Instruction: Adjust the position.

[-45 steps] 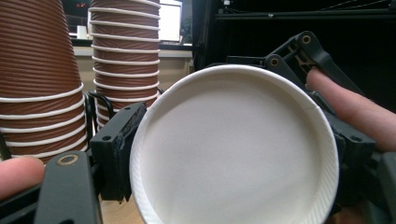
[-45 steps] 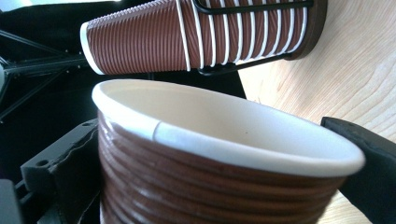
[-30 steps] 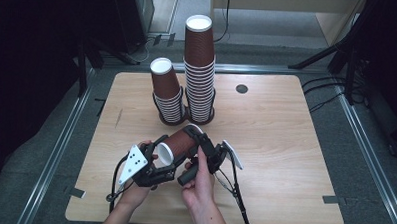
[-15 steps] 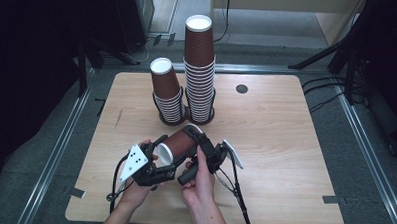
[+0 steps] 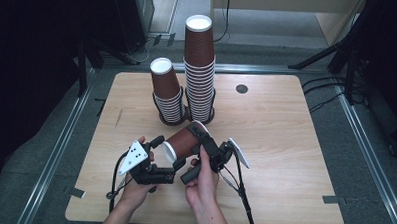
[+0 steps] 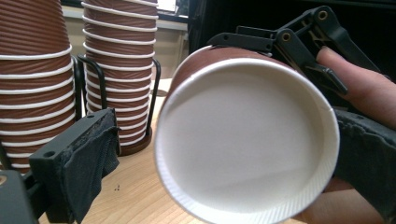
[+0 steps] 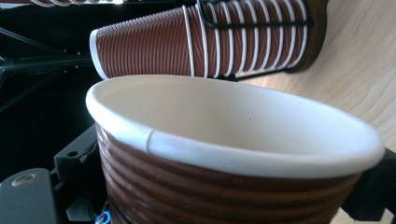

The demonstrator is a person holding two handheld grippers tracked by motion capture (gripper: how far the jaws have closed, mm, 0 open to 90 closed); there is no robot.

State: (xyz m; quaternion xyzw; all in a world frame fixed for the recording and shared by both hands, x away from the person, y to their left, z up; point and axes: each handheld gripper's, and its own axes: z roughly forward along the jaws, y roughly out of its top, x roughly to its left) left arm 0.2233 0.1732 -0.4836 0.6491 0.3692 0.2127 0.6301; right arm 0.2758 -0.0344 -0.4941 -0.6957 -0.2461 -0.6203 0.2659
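Above the wooden table [image 5: 285,145], the right claw [image 5: 201,140] clamps an empty cup [image 5: 184,141]; the left claw [image 5: 167,158] gapes around its base.

High view looks down and forward over the whole wooden table [image 5: 285,145] from above the person's side. Left gripper view sits low, very close to the paper cup [image 6: 247,140], facing its white base, with the cup stacks [image 6: 116,70] behind. Right gripper view (rolled sideways) is close to that cup's [image 7: 224,140] rim; stacks [image 7: 210,42] shared too.
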